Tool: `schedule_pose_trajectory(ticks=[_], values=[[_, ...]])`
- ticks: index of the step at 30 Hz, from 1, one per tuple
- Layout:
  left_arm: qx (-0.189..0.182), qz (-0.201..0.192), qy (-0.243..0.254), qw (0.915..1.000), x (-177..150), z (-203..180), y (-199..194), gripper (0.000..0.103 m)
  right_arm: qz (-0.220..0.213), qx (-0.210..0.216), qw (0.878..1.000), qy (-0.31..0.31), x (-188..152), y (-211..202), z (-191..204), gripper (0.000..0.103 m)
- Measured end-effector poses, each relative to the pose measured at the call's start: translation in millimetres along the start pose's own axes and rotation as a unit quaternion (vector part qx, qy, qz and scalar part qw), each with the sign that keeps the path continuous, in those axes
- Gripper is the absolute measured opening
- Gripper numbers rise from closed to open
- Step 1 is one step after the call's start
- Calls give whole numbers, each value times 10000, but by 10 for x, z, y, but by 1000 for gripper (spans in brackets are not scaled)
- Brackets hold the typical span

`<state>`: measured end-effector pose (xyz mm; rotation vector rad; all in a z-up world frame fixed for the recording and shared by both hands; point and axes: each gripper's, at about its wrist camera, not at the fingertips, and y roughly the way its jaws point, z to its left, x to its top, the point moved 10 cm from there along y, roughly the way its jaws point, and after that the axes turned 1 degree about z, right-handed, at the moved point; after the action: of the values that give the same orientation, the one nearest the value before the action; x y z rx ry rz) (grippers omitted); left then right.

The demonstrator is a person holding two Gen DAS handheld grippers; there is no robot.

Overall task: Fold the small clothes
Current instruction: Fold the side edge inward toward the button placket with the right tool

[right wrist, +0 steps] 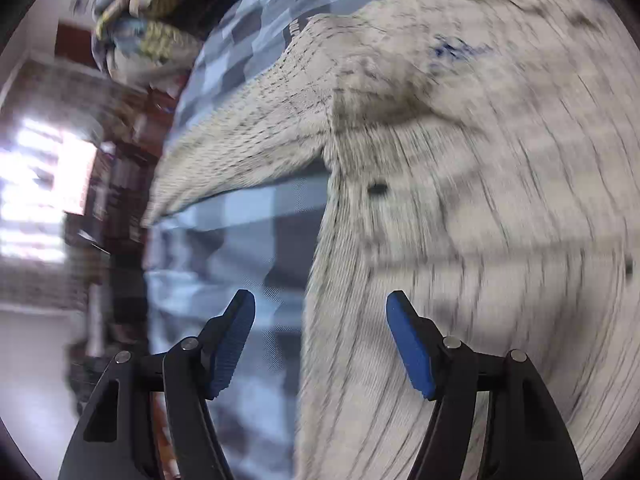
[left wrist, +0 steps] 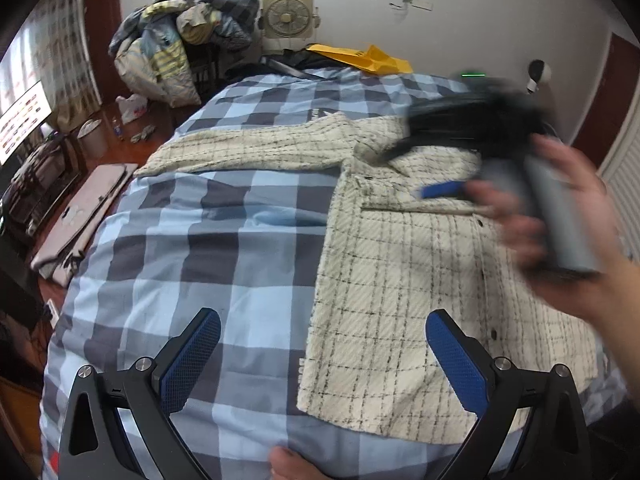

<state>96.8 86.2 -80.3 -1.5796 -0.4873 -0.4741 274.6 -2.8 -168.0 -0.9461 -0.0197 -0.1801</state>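
A cream jacket (left wrist: 420,280) with thin dark checks lies flat on the blue checked duvet (left wrist: 208,240), one sleeve (left wrist: 248,148) stretched out to the left. My left gripper (left wrist: 322,320) hovers open above the jacket's near left edge, with nothing between its fingers. A hand holds my right gripper (left wrist: 440,190), blurred, over the collar area at the right. In the right wrist view the right gripper (right wrist: 320,300) stands open over the jacket's (right wrist: 460,220) left edge below the sleeve (right wrist: 248,136), gripping nothing.
A heap of bedding (left wrist: 188,36) and a box fan (left wrist: 286,16) stand against the far wall. A yellow bag (left wrist: 372,60) lies at the bed's far end. A pink board (left wrist: 88,216) and small items lie on the floor at the left.
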Motion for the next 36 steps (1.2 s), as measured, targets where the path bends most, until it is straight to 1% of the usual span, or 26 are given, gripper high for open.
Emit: schedule_pose_trajectory(ticks=[1,2,3,4,6,7,8,10,11,12,13,15,16,18,21,22,24,25,26,28,30,31,33,34,35,36], values=[[24,-1,-9,10000,1,8,-2,103,-64,63,10000,22,-102,-222,-52,65],[34,10,-4,10000,-3,5,0,103,-199,27,9998,-7,-133,-454,-114,65],[50,28,9,10000,-6,2,5,103,-343,-117,9993,-47,-171,-631,-192,65],[81,40,23,10000,-10,2,6,103,-505,-364,9980,-118,-186,-841,-291,65],[181,30,55,9998,-12,13,0,103,-893,-1066,9898,-322,-310,-1351,-500,65],[228,21,61,9997,-14,22,-5,103,-980,-1321,9856,-397,-321,-1538,-580,65],[268,13,58,9996,-16,33,-10,103,-1053,-1728,9777,-561,-438,-1820,-681,65],[288,20,32,9996,-17,53,-9,103,-1084,-2089,9681,-855,-574,-2137,-744,65],[270,28,16,9996,-18,56,-10,103,-1093,-2320,9611,-1025,-696,-2346,-786,65],[233,41,2,9997,-17,50,-7,103,-1133,-2612,9512,-1187,-867,-2573,-847,65],[224,46,0,9997,-17,42,-6,103,-1181,-2787,9448,-1256,-965,-2701,-926,68],[260,33,82,9996,-18,1,-3,103,-1280,-3089,9329,-1336,-1168,-2882,-1042,94],[268,26,163,9995,-21,-32,1,103,-1352,-3181,9286,-1348,-1289,-2925,-1101,97],[261,28,370,9990,-39,-117,16,103,-1410,-3321,9246,-1219,-1323,-2933,-1230,97],[201,161,718,9971,-113,-259,75,103,-1340,-3546,9194,-1047,-1356,-2722,-1433,97],[265,203,817,9961,-138,-283,95,103,-1343,-3583,9181,-1032,-1390,-2664,-1478,97],[387,234,912,9948,-163,-294,101,103,-1455,-3486,9202,-1024,-1462,-2565,-1543,97],[409,247,912,9947,-170,-290,102,103,-1545,-3387,9226,-1013,-1405,-2400,-1550,97],[395,267,886,9949,-171,-282,106,103,-1601,-3351,9233,-979,-1426,-2375,-1570,97],[408,270,805,9955,-168,-250,104,103,-1684,-3234,9272,-856,-1370,-2168,-1632,97],[451,322,657,9963,-143,-184,139,103,-1736,-3160,9295,-771,-1394,-2083,-1661,97],[416,389,551,9969,-118,-150,174,103,-1732,-3193,9285,-775,-1405,-2057,-1669,97],[206,594,318,9975,-42,-80,281,103,-1833,-3372,9166,-1121,-1427,-2107,-1605,97],[141,695,193,9973,6,-26,348,103,-1914,-3566,9050,-1310,-1418,-2167,-1583,97],[158,796,50,9967,70,60,436,103,-1995,-3688,8974,-1370,-1413,-2202,-1589,97],[250,919,-114,9954,156,191,558,103,-2104,-3734,8929,-1379,-1406,-2247,-1597,97]])
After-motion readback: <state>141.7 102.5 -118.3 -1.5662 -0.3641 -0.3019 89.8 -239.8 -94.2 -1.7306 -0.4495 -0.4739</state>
